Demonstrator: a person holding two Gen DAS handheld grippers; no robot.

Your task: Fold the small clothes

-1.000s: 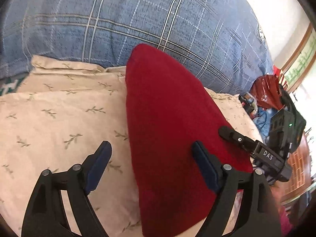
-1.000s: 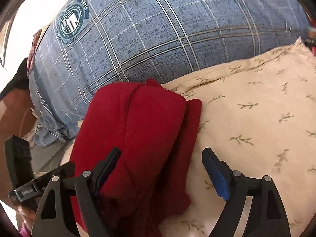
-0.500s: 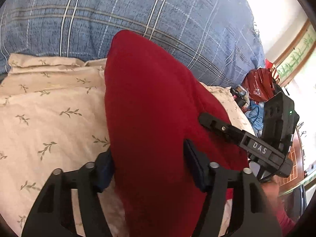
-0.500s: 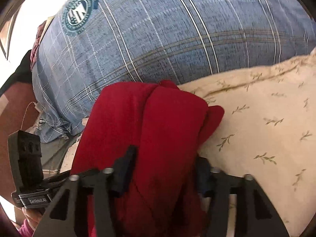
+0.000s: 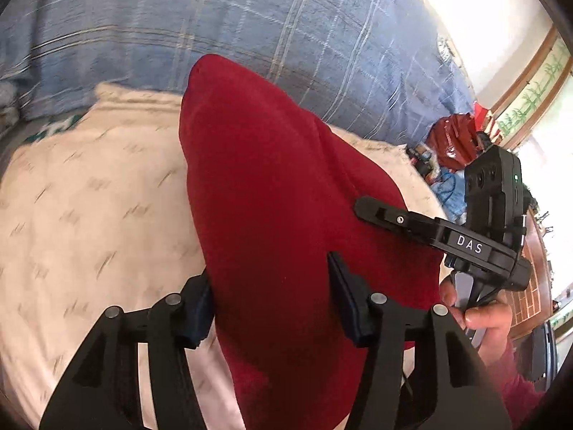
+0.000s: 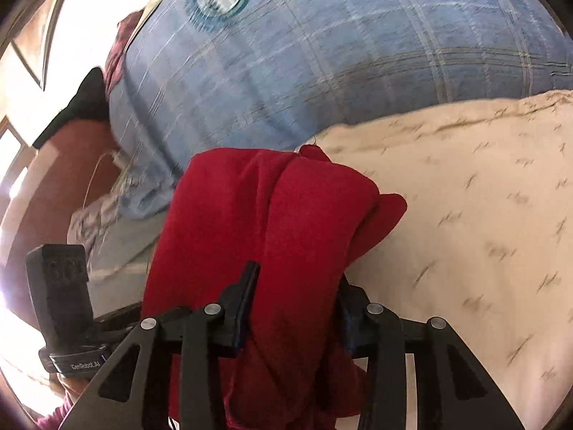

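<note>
Left gripper [image 5: 270,302] and right gripper [image 6: 293,302], whose jaws have just been closing, are each being clamped on the near edge of the red garment [image 5: 272,193], with cloth pinched between the pads. Behind, a blue plaid cushion [image 5: 250,25] of coarse weave is being shown, then the cream sprig-printed sheet [image 5: 82,215] on which the garment is lying. Soft and fleecy, it is already being held in a long doubled strip; a further fold is judged outstanding.
</note>
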